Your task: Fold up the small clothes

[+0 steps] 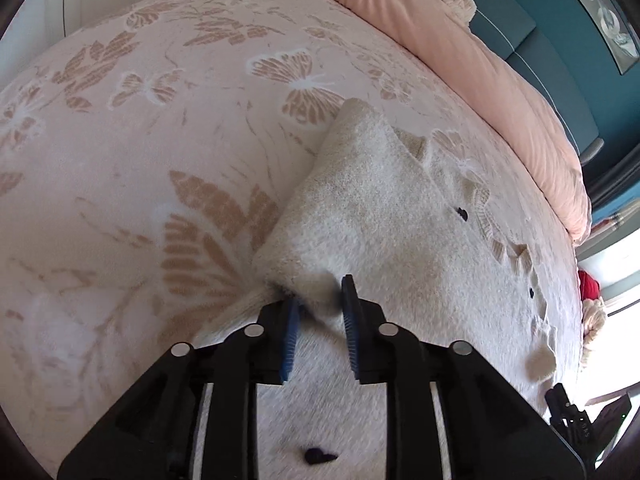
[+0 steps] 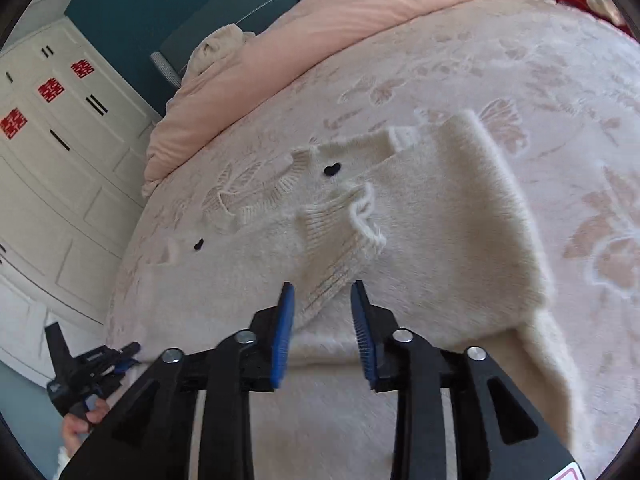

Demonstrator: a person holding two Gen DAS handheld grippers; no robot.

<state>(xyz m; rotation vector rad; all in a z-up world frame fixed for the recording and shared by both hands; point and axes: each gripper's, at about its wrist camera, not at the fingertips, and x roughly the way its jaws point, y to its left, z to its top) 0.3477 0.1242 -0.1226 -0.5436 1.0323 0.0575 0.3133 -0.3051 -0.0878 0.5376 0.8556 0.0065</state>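
Left wrist | left hand-held gripper (image 1: 320, 300) pinching cream sweater (image 1: 380, 216) (fuzzy) | right hand-held gripper (image 2: 323, 304) released

Three red paper-cut signs are showing on the white cabinet doors (image 2: 60, 128) at the left of the right wrist view: each one (image 2: 51, 89) is reading as the Chinese double-happiness character 囍. In the left wrist view, small white lettering is appearing on the other gripper (image 1: 576, 420) at the lower right, too small and tilted to read.
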